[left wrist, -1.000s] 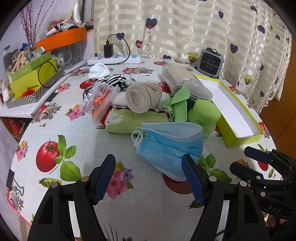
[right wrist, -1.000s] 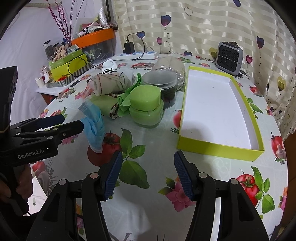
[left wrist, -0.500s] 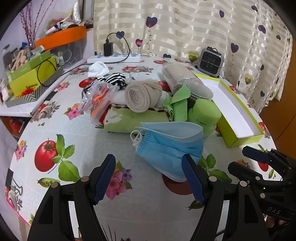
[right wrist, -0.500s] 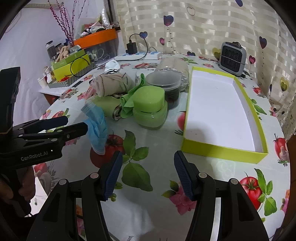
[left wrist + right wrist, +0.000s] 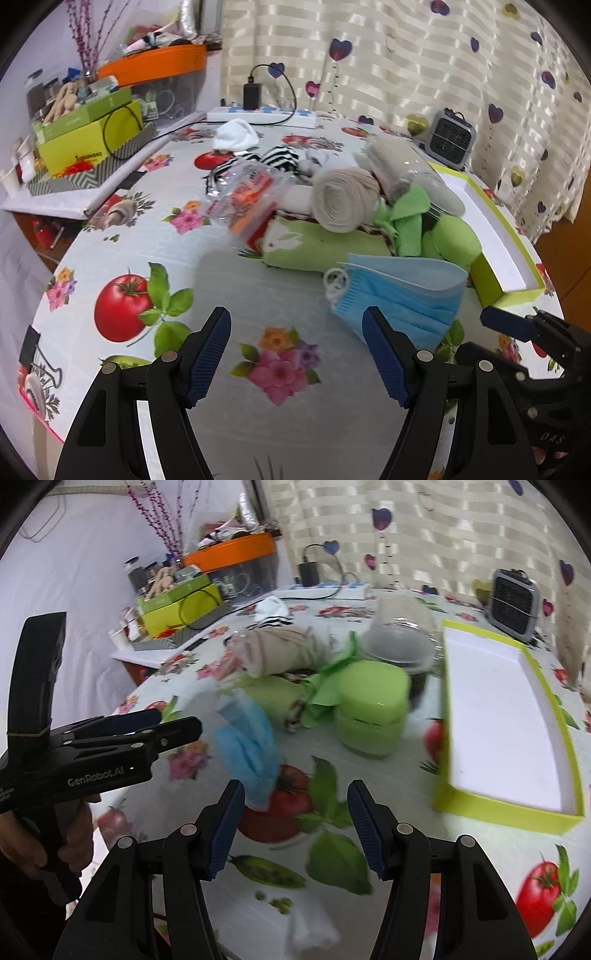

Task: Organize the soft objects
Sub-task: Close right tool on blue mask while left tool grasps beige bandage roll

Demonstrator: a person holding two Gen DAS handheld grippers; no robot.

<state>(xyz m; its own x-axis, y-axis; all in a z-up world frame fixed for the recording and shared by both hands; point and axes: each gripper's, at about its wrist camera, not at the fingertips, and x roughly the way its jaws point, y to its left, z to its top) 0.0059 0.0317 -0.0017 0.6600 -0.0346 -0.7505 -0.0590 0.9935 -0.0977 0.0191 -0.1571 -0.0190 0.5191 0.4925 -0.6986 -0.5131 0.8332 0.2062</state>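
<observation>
A blue face mask (image 5: 402,295) lies at the near edge of a pile of soft things on the flowered tablecloth; it also shows in the right wrist view (image 5: 251,746). Behind it lie a green rolled cloth (image 5: 317,243), a beige bandage roll (image 5: 343,199), a striped sock (image 5: 277,157) and a white sock (image 5: 236,134). A lime-green open box (image 5: 498,720) with a white inside stands to the right. My left gripper (image 5: 297,354) is open and empty, short of the mask. My right gripper (image 5: 295,827) is open and empty, just right of the mask.
A green lidded jar (image 5: 369,712) and a clear plastic jar (image 5: 402,642) sit beside the box. A plastic packet (image 5: 247,201) lies left of the pile. A small grey heater (image 5: 448,138) and a power strip (image 5: 262,114) stand at the back. Cluttered boxes (image 5: 88,136) fill the left shelf.
Both wrist views have swung to the left. The mask now sits by the left gripper's right finger. The right gripper has come closer to the mask. Both stay open.
</observation>
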